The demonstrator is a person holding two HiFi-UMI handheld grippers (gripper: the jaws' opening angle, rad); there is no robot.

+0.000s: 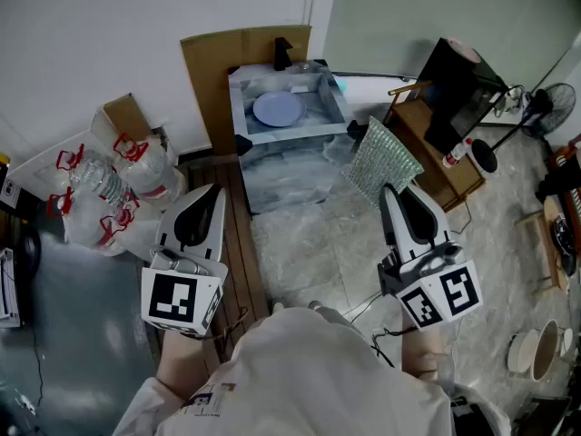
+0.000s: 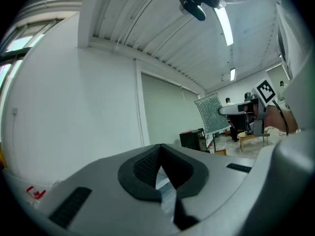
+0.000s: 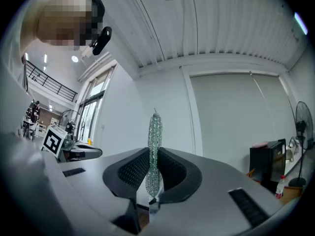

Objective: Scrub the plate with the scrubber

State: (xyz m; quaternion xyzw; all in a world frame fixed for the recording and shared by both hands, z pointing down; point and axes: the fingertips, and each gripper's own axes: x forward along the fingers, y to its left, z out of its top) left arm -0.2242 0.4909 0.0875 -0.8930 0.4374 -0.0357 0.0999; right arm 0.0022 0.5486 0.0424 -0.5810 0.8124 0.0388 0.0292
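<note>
A person holds two grippers out level. The left gripper is closed tight with nothing in it. The right gripper pinches a silvery mesh scrubber. Farther off, a pale plate lies in a sink, well apart from both.

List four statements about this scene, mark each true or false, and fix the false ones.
1. The right gripper grips the scrubber. True.
2. The left gripper holds the plate. False: its jaws are shut on nothing, and the plate lies in the sink.
3. The scrubber touches the plate. False: it is held clear of the sink, on the person's side.
4. Cardboard stands behind the sink. True.
</note>
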